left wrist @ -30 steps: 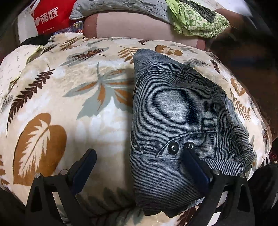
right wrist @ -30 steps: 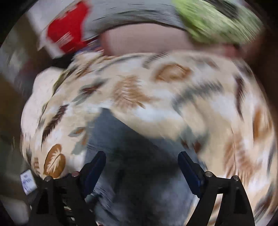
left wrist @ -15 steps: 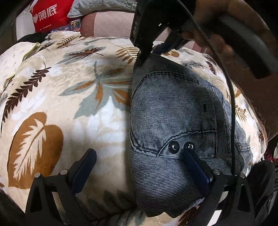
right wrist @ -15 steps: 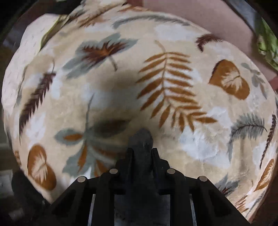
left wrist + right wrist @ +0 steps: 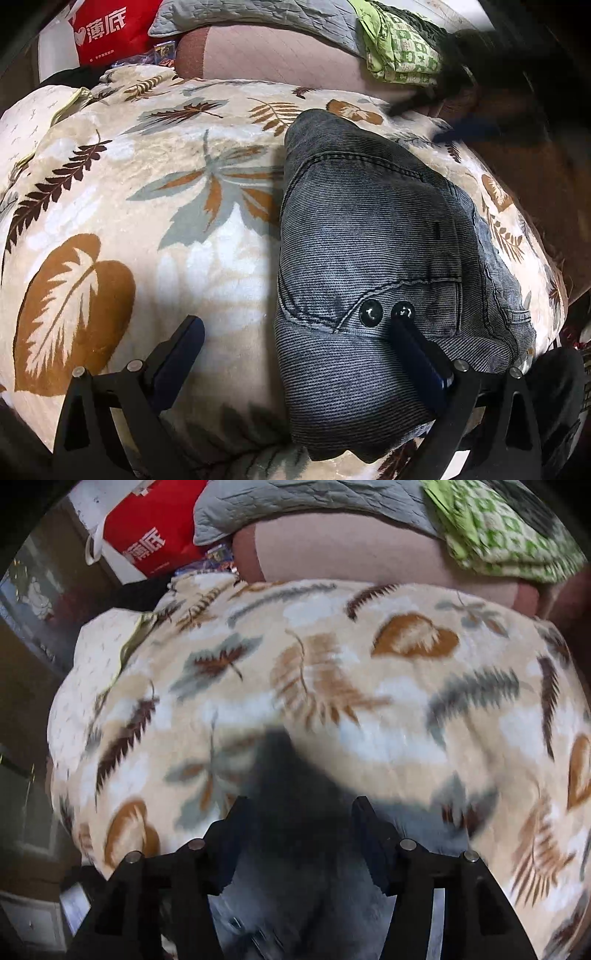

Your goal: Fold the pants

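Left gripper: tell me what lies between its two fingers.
In the left wrist view, bare leaf-print blanket and the folded jeans' left edge lie inside the left gripper.

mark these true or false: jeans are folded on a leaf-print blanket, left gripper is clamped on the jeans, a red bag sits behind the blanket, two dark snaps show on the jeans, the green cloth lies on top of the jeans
1. The jeans lie folded on the leaf-print blanket: true.
2. The left gripper is clamped on the jeans: false, its jaws stand wide apart, gripping nothing.
3. A red bag sits behind the blanket: true.
4. Two dark snaps show on the jeans: true.
5. The green cloth lies on the jeans: false, it lies behind the blanket, apart from them.
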Tool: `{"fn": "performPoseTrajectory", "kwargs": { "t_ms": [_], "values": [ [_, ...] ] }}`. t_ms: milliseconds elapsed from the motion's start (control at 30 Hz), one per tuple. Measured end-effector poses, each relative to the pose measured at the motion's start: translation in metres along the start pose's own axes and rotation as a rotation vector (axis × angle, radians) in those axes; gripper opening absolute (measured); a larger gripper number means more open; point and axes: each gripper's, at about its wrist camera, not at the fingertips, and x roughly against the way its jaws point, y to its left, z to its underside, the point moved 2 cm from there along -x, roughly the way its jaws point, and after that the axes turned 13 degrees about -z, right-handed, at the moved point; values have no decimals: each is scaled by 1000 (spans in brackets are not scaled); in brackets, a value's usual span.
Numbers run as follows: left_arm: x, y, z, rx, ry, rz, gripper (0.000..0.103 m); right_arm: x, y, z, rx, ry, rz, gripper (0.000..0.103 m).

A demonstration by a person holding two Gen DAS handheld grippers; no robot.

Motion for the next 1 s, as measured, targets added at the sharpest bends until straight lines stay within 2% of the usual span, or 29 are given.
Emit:
{"fn": "performPoseTrajectory", "kwargs": {
  "t_ms": [67, 133, 200, 267, 333, 433, 567, 633, 733, 900, 1000],
  "values": [
    [1, 0, 0, 5, 2, 1, 101, -15, -21, 22, -28, 35, 49, 60],
    [1, 0, 0, 18, 1, -2, 101, -39, -35, 30, -20, 72, 45, 57],
    [2, 0, 0, 28, 3, -2, 101, -45, -33, 29, 5, 30, 49, 59],
    [3, 0, 1, 29, 5, -7, 101, -40, -22, 27, 17, 13, 64, 59],
    [5, 0, 1, 32, 10, -13, 101, -26, -17, 30, 26, -10, 6, 59],
    [8, 0, 2, 36, 18, -18, 101, 8, -18, 47, 42, -87, 31, 60],
    [10, -2, 0, 35, 21, -33, 101, 36, -46, 81, -30, -134, 75, 60],
    [11, -2, 0, 34, 25, -42, 101, 32, -62, 95, -54, -120, 99, 61],
    [17, -3, -4, 36, 33, -37, 101, 1, -83, 105, -79, -44, 109, 67],
    [43, 7, -18, 82, -23, -29, 101, 15, -89, 104, -111, -100, 63, 68],
    [45, 7, -30, 75, -42, -54, 101, 30, -88, 117, -127, -152, 47, 68]
  ]
}}
